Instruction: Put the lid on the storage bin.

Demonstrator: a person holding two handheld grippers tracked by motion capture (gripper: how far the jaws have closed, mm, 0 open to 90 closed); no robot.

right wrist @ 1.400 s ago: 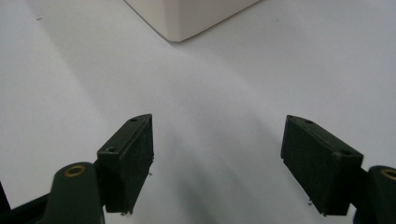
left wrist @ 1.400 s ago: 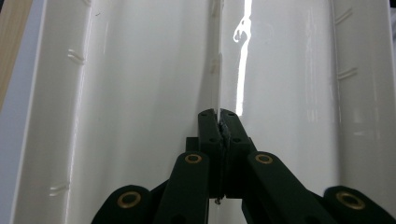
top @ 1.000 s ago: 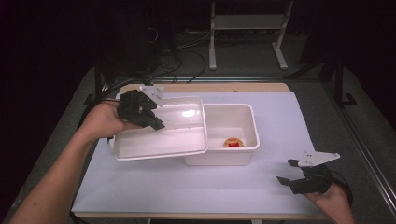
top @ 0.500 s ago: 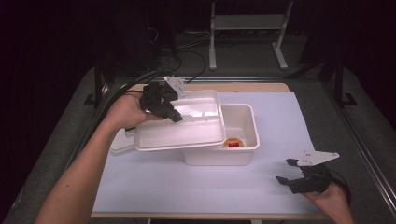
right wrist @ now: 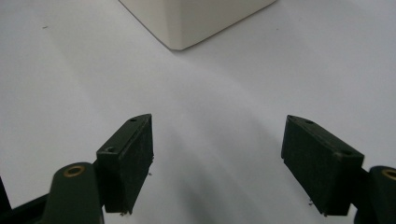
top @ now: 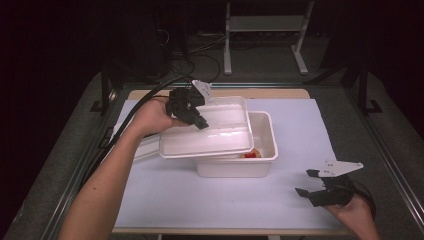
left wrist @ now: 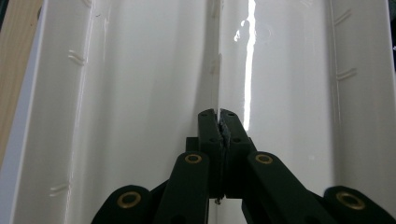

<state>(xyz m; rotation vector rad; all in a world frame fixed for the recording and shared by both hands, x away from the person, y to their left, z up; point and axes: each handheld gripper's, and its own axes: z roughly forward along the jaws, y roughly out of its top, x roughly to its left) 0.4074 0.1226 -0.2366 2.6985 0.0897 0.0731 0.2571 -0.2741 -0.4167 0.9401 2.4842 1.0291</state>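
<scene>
my left gripper (top: 196, 118) is clenched on the white lid's (top: 220, 131) edge above the white container (top: 265, 150); my right gripper (top: 306, 183) rests released on the table (top: 200, 200).

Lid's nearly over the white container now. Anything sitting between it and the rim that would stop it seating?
Nothing visible does. The left gripper is shut on the lid, which hangs partly over the white container. The red item inside lies low, below the rim. The right gripper rests open on the table, clear of the container.
</scene>
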